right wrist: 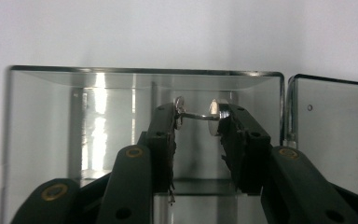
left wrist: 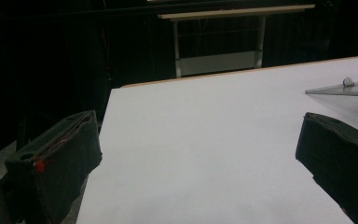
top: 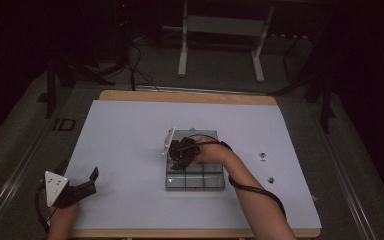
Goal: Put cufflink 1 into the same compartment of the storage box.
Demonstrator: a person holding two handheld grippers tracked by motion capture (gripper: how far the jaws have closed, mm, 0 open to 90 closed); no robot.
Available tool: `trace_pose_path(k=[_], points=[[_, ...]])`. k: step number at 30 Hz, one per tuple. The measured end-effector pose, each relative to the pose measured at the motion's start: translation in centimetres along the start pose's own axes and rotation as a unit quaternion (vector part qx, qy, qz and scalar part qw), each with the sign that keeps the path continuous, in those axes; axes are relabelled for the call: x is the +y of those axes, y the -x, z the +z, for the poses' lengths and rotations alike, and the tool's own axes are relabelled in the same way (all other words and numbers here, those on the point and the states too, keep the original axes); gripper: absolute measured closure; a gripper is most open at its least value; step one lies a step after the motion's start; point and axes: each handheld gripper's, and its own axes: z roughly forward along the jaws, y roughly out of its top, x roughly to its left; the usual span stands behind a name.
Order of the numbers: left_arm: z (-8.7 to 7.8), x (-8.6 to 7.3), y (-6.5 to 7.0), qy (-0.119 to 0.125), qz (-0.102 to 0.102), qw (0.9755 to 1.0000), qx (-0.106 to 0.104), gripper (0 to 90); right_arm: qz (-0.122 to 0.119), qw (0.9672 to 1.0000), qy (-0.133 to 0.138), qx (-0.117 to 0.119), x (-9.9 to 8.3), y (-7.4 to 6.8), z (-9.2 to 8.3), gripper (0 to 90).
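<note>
Two black jaws of the right gripper [right wrist: 199, 114] pinch a small silver cufflink [right wrist: 204, 112] inside the clear compartment box [right wrist: 37, 112]; left gripper [left wrist: 198, 154], well left of the box, gapes empty.

The left gripper [top: 93, 176] is black, with a grey three-cornered plate [top: 55, 187] on top dotted with small light marks, and a black cable loops beside its hand at the wrist. Seen close, its fingers [left wrist: 56, 163] are thick, dark, blocky pads, one bearing a small red dot near its base. The right gripper [right wrist: 199, 122] has slim black fingers [right wrist: 165, 135] on black link arms with brass-coloured rivets, and a black cable [top: 252, 189] trails along the bare, sleeveless forearm.
</note>
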Motion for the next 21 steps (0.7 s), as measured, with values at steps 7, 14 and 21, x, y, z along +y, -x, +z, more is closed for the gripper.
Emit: trace_pose_path(k=[7, 14, 21], points=[[0.0, 0.0, 0.0, 0.0, 0.0, 1.0, 0.0, 1.0, 0.012, 0.9998, -0.004, 0.016, -0.1, 0.4, 1.2, 64.7], [0.0, 0.0, 0.0, 0.0, 0.002, 1.0, 0.001, 1.0, 0.017, 0.9995, -0.022, 0.012, 0.0, 0.7, 1.6, 64.5], [0.0, 0.0, 0.0, -0.001, 0.002, 1.0, 0.001, 1.0, 0.012, 0.9996, -0.023, 0.01, 0.3, 0.8, 1.7, 62.4]])
